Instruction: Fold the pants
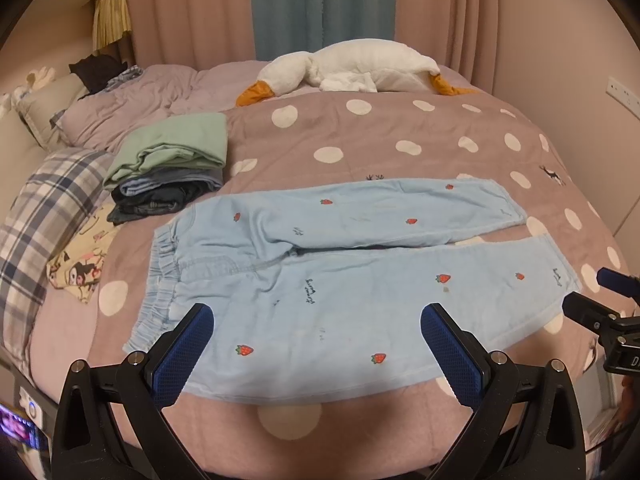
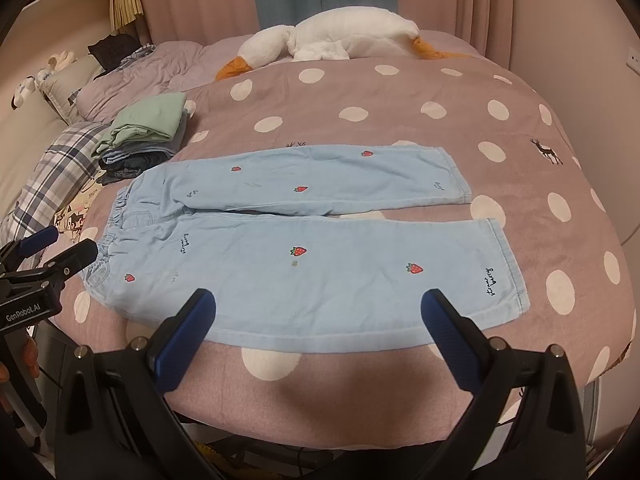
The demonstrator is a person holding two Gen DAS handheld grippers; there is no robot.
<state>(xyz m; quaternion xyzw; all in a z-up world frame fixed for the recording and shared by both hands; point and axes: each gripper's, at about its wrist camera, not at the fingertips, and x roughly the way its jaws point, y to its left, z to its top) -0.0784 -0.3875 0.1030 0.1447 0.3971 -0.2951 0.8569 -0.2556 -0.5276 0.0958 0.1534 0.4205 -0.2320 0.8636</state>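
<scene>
Bedroom, dotted quilt (image 2: 360,92) as work surface. Both tools held off the near bed edge, nothing gripped.

Left gripper (image 1: 316,344): fingers spread wide, poised over the near leg close to the waistband (image 1: 160,276). Right gripper (image 2: 318,332): fingers likewise spread, just short of the near leg's lower edge.

Pants (image 2: 304,240) laid flat directly ahead, legs parted, waistband toward the left tool, cuffs toward the right.

Beyond the left tool, a pile (image 1: 172,168) of folded clothes sits just beside the waistband; farther still, a plush goose (image 1: 352,64).

Risks, as judged:
- quilt may be pinched together with the denim, soft bedding giving way under the fingers
- only the top layer may be caught, so the leg would fold unevenly
- pile may be nudged if the waistband is swung far
</scene>
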